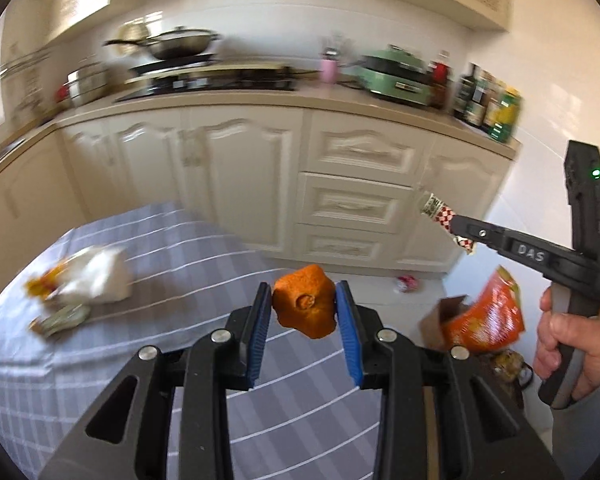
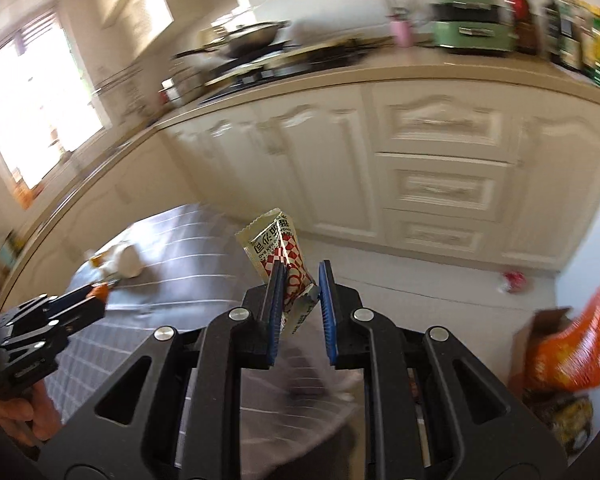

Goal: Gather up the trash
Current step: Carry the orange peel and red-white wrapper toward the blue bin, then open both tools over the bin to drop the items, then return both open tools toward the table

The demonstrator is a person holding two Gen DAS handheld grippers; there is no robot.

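Note:
My left gripper (image 1: 304,294) is shut on a piece of orange peel (image 1: 305,307) and holds it above the grey striped tablecloth (image 1: 180,264). My right gripper (image 2: 300,276) is shut on a red-and-white checked snack wrapper (image 2: 278,248), which it holds in the air; it also shows in the left wrist view (image 1: 444,216) at the right. A white crumpled tissue with scraps (image 1: 88,276) and a small wrapper (image 1: 60,318) lie on the cloth at the left. An orange snack bag (image 1: 488,316) sticks out of a brown box (image 1: 440,320) on the floor at the right.
Cream kitchen cabinets (image 1: 352,184) stand behind the table, with a wok (image 1: 180,44), a green appliance (image 1: 396,76) and bottles (image 1: 488,100) on the counter. A small red-and-white scrap (image 1: 407,283) lies on the floor by the cabinets.

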